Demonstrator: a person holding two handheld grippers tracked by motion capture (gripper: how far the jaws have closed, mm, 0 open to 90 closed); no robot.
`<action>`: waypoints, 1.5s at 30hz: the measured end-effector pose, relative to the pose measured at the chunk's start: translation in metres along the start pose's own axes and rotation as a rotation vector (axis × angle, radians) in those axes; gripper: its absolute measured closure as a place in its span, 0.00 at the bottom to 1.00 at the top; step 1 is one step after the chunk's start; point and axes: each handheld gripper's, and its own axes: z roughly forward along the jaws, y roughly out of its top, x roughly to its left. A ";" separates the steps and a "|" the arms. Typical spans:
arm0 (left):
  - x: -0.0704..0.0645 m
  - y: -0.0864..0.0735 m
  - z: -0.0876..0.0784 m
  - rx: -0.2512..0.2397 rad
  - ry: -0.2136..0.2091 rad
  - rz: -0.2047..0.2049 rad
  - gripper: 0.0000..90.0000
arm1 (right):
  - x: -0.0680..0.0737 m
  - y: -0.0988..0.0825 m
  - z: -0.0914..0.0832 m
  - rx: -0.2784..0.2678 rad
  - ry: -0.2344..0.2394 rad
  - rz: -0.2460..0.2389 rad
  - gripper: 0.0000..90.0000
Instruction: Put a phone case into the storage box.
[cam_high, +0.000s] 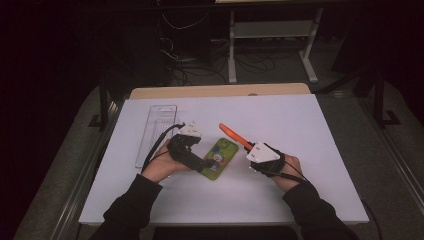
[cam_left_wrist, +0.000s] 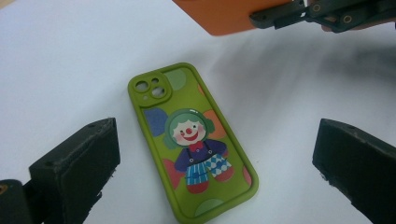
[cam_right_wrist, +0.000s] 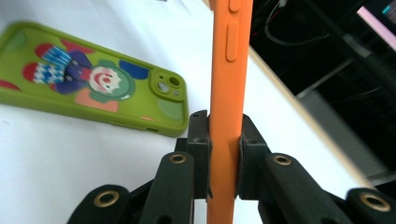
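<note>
**Cut off, covered and dark**

In the right gripper view the orange case (cam_right_wrist: 227, 93) runs past the top and bottom edges, and the green case (cam_right_wrist: 88, 79) is clipped at the left. The left gripper (cam_high: 200, 162) covers the green case's near corner in the high view. The room behind the table (cam_high: 300, 200) is too dark to read.

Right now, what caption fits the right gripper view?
Right gripper pinches an orange phone case beside a green clown case.
</note>
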 end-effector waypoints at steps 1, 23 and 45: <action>0.000 0.000 0.000 -0.002 -0.001 -0.002 0.00 | 0.001 0.000 0.000 0.000 0.017 0.050 0.86; 0.004 0.003 0.001 -0.098 -0.022 -0.102 0.00 | -0.032 -0.014 0.002 -0.060 0.301 0.642 0.87; 0.014 0.037 0.019 -0.284 -0.079 -0.226 0.00 | -0.005 0.013 0.005 -0.117 0.319 0.601 0.87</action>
